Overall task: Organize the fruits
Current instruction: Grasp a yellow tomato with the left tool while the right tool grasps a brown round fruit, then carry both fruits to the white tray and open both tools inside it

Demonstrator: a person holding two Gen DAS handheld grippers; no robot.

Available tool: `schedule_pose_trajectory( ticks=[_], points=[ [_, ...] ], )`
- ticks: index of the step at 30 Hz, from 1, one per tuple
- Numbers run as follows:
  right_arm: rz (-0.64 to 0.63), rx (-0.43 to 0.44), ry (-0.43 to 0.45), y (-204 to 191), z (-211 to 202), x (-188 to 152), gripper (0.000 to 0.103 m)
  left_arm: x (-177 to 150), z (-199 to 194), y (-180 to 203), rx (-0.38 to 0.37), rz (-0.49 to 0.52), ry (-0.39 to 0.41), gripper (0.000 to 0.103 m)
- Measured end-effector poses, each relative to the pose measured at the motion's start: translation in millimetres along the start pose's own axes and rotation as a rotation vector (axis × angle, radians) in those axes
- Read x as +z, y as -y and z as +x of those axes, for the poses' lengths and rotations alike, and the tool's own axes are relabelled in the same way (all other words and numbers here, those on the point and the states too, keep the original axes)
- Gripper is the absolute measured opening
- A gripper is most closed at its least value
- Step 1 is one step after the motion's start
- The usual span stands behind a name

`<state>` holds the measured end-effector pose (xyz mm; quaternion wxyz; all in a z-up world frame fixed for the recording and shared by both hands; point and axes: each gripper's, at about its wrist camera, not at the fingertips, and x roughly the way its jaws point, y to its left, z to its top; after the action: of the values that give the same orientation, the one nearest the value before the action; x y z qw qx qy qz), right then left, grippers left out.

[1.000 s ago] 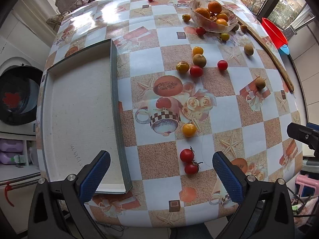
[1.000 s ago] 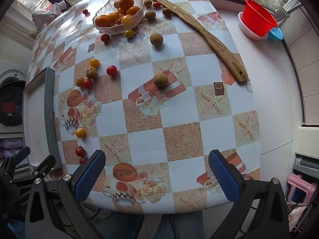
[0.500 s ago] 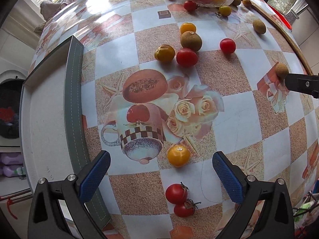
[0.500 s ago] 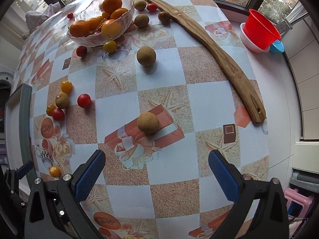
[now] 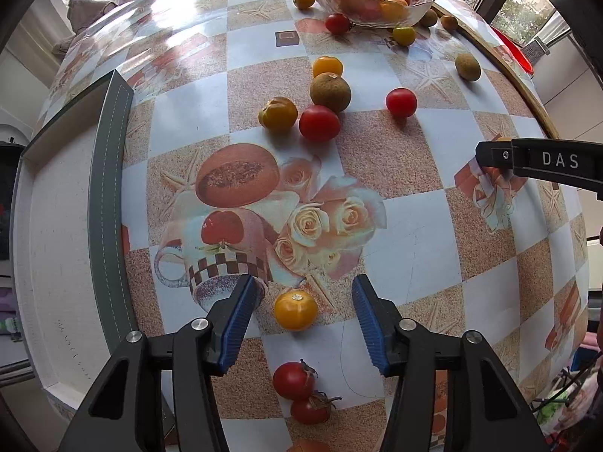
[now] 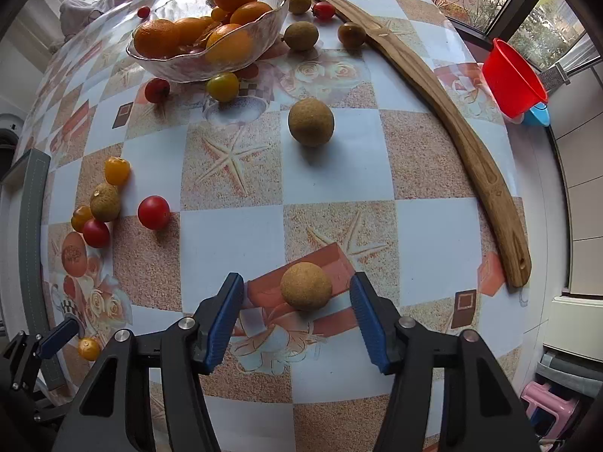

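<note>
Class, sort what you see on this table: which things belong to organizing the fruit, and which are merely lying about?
Job: yellow tomato, brown fruit, red tomatoes, glass bowl, tray.
Lying about: wooden board, red cup.

text: "DAS" | on: right tool point(image 5: 542, 167) side, white letters

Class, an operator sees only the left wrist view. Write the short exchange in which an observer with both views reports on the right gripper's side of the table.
Operator: What is the right gripper over?
Observer: A round brown fruit sits between the fingers of the right gripper, untouched. The jaws have just been closing.
Operator: Anything hidden behind the glass bowl?
Observer: A red tomato lies behind the glass bowl, beside the wooden board.
</note>
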<state>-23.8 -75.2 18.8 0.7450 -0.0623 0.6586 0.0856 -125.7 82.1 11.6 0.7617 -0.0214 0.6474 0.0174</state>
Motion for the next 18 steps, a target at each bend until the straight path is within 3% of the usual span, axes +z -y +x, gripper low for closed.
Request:
schedule_pose_trajectory(
  ticks=[1, 2, 4, 10, 18],
  points=[
    [-0.001, 0.001, 0.004, 0.5, -1.0, 0.7, 0.033, 0.0, -0.8, 0.9, -0.006, 0.004, 0.006, 0.04],
    [0.004, 0.014, 0.0, 1.5, -0.6, 1.5, 0.028, -1.6, -1.2, 2.7, -0.009, 0.005, 0.01, 0.032],
    [0.021, 0.043, -0.012, 7.0, -2.4, 3.1, 0.028, 0.2, -4.3, -3.8, -0.041, -0.011, 0.004, 0.021],
    [0.047, 0.104, -0.025, 9.9, -22.4, -6.6, 0.028, -1.4, -19.6, -31.8, -0.157, -0.094, 0.017, 0.021],
    [0.005, 0.179, -0.042, -26.7, -42.0, -26.5, 0.028, -11.6, -48.9, -53.2, -0.169, -0.117, 0.057, 0.021]
  ],
)
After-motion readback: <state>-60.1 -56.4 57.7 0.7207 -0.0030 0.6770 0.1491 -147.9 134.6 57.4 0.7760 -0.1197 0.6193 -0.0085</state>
